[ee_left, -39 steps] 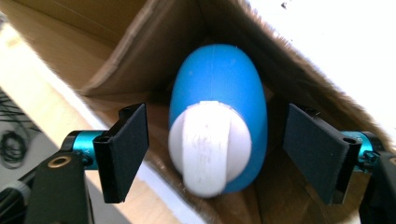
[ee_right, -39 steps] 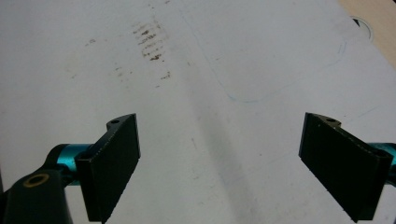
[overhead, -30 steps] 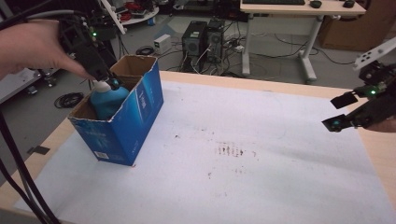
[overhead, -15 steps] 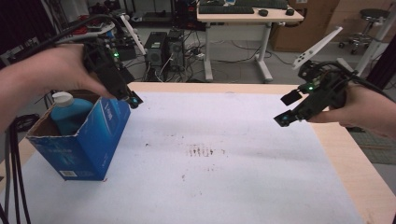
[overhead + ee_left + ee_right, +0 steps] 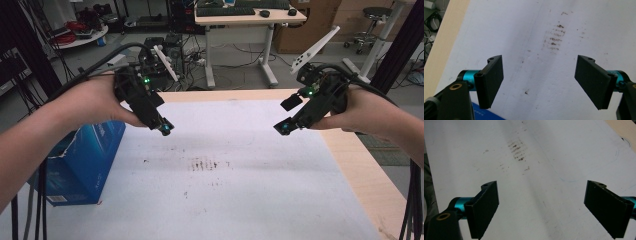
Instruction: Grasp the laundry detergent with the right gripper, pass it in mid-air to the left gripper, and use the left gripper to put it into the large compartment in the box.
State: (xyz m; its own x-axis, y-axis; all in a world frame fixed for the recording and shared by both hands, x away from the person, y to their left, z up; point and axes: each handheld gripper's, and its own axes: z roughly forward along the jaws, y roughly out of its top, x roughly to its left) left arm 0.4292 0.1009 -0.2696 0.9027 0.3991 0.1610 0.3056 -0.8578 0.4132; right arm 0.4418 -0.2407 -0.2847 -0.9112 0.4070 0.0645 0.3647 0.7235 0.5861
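Hovering above the counter [image 5: 350, 165], the left hand-held gripper [image 5: 161, 127] has its jaws spread wide apart and holds nothing; its own view shows only the white sheet [image 5: 529, 30] between them. The right hand-held gripper [image 5: 289, 116] is also wide open and empty, raised over the right half of the sheet, and it points inward and down. Both grippers are well apart from each other. Between them and a little nearer to the person, a patch of dark smudges [image 5: 202, 164] marks the sheet. A blue cardboard box [image 5: 82, 165] stands at the left edge of the counter, below the left forearm, near the left hand-held gripper but not touching it. What is inside the box cannot be seen.
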